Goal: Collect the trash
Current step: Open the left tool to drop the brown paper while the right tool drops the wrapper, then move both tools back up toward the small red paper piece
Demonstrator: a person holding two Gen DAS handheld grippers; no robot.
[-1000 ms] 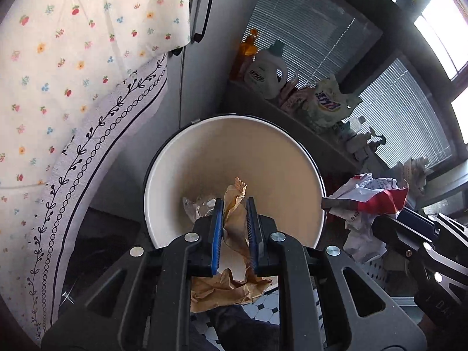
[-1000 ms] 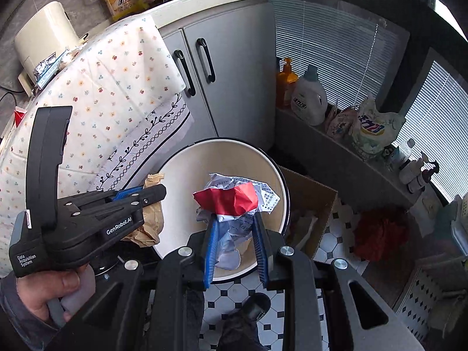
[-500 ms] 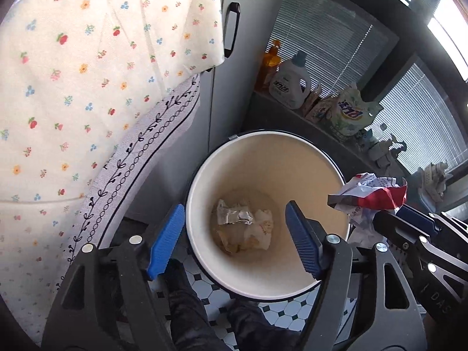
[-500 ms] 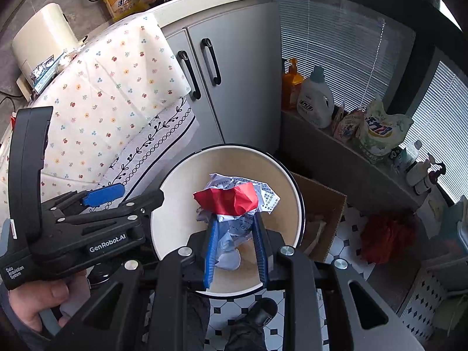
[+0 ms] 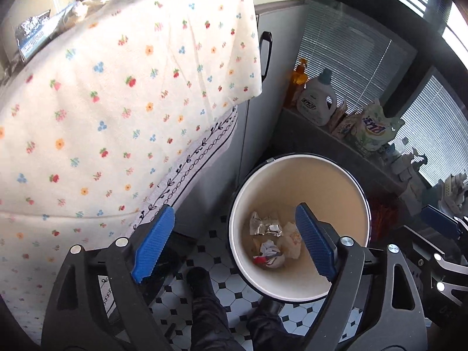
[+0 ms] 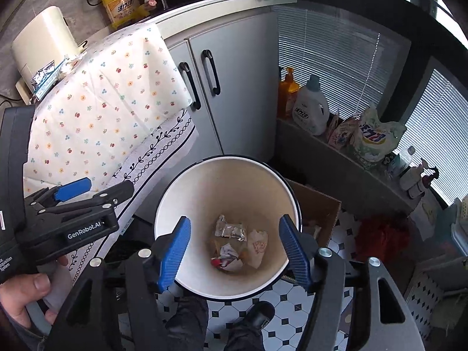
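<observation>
Kitchen corner with black-and-white tiled floor [image 6: 295,301] and grey cabinet doors [image 6: 239,87] noted beyond both grippers. Floral cloth [image 5: 117,102] seen draped up and left of the left jaws. Cream bin [image 6: 225,181] found standing on the tiles, directly ahead of and below the right jaws, and ahead-right of the left jaws. Cardboard box [image 6: 316,204] recorded just right of the bin. Left gripper [image 5: 234,245] observed wide open, jaws just been opening, nothing between the pads; held in a hand [image 6: 23,295]. Right gripper [image 6: 234,251] observed open, jaws just been opening, nothing gripped. Trash logged at the bin bottom, framed between the right jaws: tan paper wrapper [image 6: 257,247], foil wrapper [image 6: 231,229], crumpled red-and-white paper [image 6: 228,260], all lying close together.
</observation>
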